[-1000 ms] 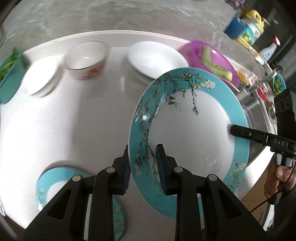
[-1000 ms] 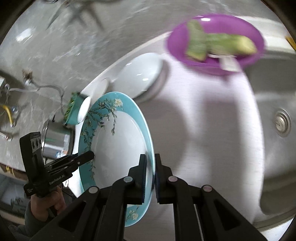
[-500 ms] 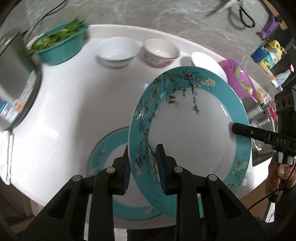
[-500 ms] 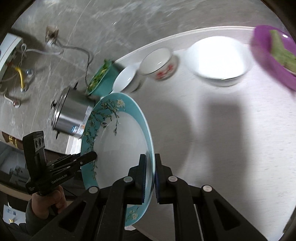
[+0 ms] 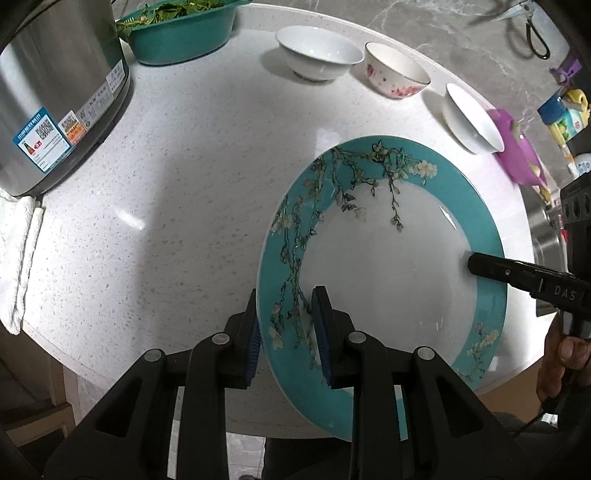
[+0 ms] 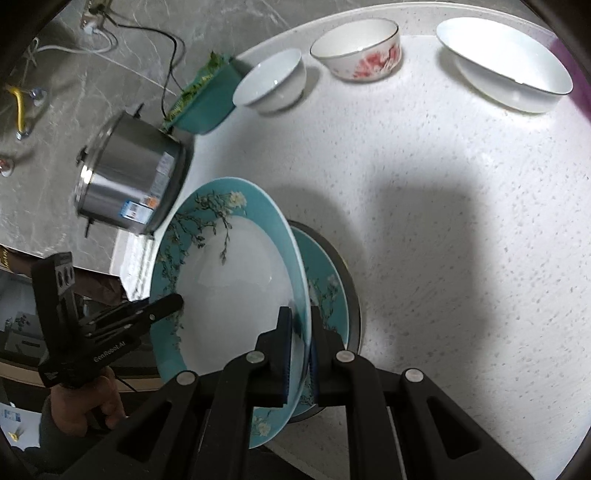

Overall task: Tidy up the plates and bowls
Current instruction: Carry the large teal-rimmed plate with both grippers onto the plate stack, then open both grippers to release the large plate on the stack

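Both tools clamp the teal blossom plate (image 5: 388, 236) — left tool (image 5: 288, 332) at its 7 o'clock rim, right tool (image 6: 297, 332) opposite — tilted above a second teal plate (image 6: 328, 284) on the desk (image 5: 184, 166).

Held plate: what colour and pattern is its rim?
The held plate has a teal rim with blossoming branches around a white centre; clearest in the left wrist view.

A steel pot (image 5: 55, 92) with 2 stickers is stood at the white counter's (image 5: 177, 177) edge, a folded white cloth (image 5: 18, 258) beside it. Scissors (image 5: 532, 29) are hung on the wall.
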`<state>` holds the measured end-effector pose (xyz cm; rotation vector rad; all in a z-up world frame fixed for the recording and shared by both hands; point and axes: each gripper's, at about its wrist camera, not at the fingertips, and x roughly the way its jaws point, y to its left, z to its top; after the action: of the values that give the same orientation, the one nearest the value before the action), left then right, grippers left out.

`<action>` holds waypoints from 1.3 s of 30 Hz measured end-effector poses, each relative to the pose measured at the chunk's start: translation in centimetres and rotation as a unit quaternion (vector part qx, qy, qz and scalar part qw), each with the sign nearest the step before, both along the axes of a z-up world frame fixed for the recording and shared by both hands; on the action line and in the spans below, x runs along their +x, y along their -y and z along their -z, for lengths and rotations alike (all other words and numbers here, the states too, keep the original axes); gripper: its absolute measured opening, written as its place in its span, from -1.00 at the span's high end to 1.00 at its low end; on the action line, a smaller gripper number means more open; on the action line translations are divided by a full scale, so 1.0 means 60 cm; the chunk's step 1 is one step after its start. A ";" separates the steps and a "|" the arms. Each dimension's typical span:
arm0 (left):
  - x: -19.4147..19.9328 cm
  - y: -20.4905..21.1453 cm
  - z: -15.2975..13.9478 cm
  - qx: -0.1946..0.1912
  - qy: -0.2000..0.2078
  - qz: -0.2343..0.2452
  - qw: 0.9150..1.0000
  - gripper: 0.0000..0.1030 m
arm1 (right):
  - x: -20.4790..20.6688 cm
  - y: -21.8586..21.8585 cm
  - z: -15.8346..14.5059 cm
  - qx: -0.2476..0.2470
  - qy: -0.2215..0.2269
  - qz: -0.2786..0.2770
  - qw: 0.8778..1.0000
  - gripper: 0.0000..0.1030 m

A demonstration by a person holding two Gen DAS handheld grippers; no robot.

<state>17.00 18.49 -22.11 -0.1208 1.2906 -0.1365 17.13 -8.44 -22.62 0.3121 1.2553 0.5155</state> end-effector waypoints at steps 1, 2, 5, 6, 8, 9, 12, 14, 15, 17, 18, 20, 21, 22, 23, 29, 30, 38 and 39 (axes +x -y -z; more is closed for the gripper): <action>-0.002 -0.003 0.005 0.003 -0.001 0.003 1.000 0.53 | -0.004 -0.002 0.003 -0.008 0.002 -0.001 1.000 0.77; -0.002 -0.004 0.011 0.005 -0.002 0.005 1.000 0.53 | -0.005 -0.007 0.007 -0.018 0.005 -0.002 1.000 0.76; -0.006 -0.004 0.025 0.028 -0.004 0.018 0.999 0.54 | -0.010 -0.019 0.015 -0.038 0.007 -0.001 0.999 0.76; -0.007 -0.003 0.031 0.035 -0.006 0.022 0.999 0.54 | -0.013 -0.023 0.016 -0.046 0.011 -0.003 0.999 0.76; -0.012 -0.004 0.042 0.041 -0.010 0.029 0.999 0.54 | -0.020 -0.032 0.014 -0.068 0.025 -0.008 0.997 0.76; -0.015 -0.002 0.045 0.041 -0.011 0.033 0.999 0.54 | -0.022 -0.037 0.014 -0.077 0.030 -0.010 0.997 0.76; -0.018 0.003 0.049 0.046 -0.006 0.045 0.998 0.54 | -0.025 -0.044 0.013 -0.103 0.045 -0.010 0.994 0.72; -0.016 0.007 0.049 0.046 -0.003 0.052 0.998 0.54 | -0.027 -0.049 0.014 -0.123 0.054 -0.012 0.991 0.68; -0.016 0.008 0.049 0.048 -0.001 0.056 0.997 0.54 | -0.030 -0.051 0.016 -0.133 0.060 -0.013 0.989 0.66; -0.015 0.012 0.047 0.053 0.003 0.064 0.997 0.54 | -0.033 -0.056 0.022 -0.152 0.068 -0.016 0.986 0.61; -0.019 0.010 0.045 0.054 0.003 0.066 0.996 0.54 | -0.035 -0.056 0.025 -0.157 0.068 -0.015 0.985 0.60; -0.006 0.017 0.046 0.055 0.004 0.072 0.996 0.54 | -0.037 -0.055 0.027 -0.159 0.070 -0.010 0.985 0.59; -0.007 0.018 0.045 0.055 0.004 0.074 0.996 0.54 | -0.038 -0.055 0.026 -0.160 0.071 -0.009 0.984 0.58; -0.008 0.019 0.045 0.057 0.006 0.078 0.995 0.54 | -0.038 -0.055 0.026 -0.162 0.072 -0.007 0.984 0.57; -0.004 0.022 0.046 0.057 0.006 0.081 0.995 0.54 | -0.038 -0.057 0.028 -0.169 0.072 -0.006 0.983 0.54; -0.003 0.021 0.043 0.047 0.014 0.083 0.995 0.51 | -0.048 -0.064 0.036 -0.194 0.077 0.004 0.978 0.44; -0.001 0.018 0.039 0.046 0.017 0.082 0.995 0.47 | -0.048 -0.062 0.036 -0.190 0.076 0.010 0.979 0.42; 0.074 0.016 -0.089 -0.063 0.078 0.064 0.993 -0.99 | -0.056 0.019 -0.032 -0.098 0.089 0.071 0.989 -0.42; 0.091 0.029 -0.102 -0.079 0.081 0.071 0.991 -0.99 | -0.049 0.051 -0.050 -0.082 0.087 0.088 0.989 -0.42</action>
<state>22.48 16.73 -16.01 -0.1502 1.1248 -0.3650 14.21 -11.48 -19.63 0.2320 1.0817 0.2800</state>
